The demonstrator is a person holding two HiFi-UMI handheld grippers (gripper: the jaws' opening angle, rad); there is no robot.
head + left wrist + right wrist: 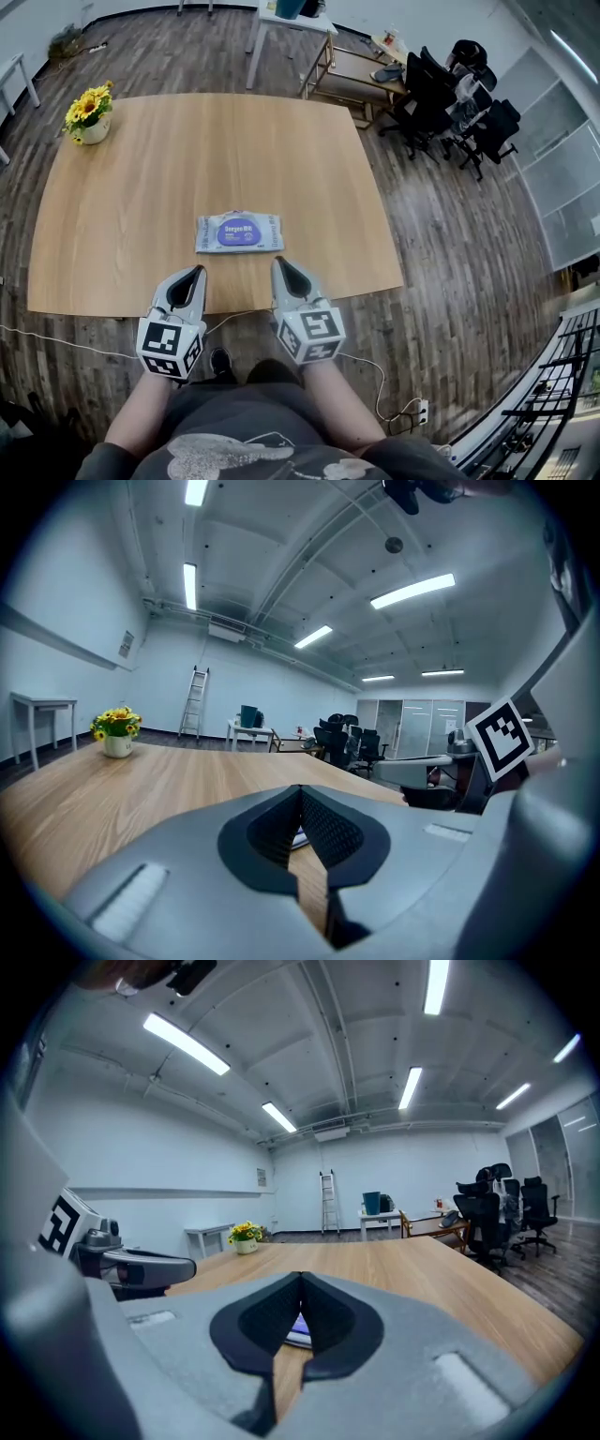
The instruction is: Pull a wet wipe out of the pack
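Wooden office table (112, 225): the pack (239, 232) lies flat at twelve o'clock, just beyond our left gripper (198, 271) and right gripper (279, 262), both pressed together and empty, likely readying to steady and pull.

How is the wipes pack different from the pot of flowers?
The wipes pack lies flat, while the pot of flowers stands upright. The wipes pack is pale with a purple label, and the pot of flowers has yellow blooms on top. On the wooden table, the wipes pack sits by the near edge, and the pot of flowers sits at the far left corner. Both rest on that table, with nothing touching them.
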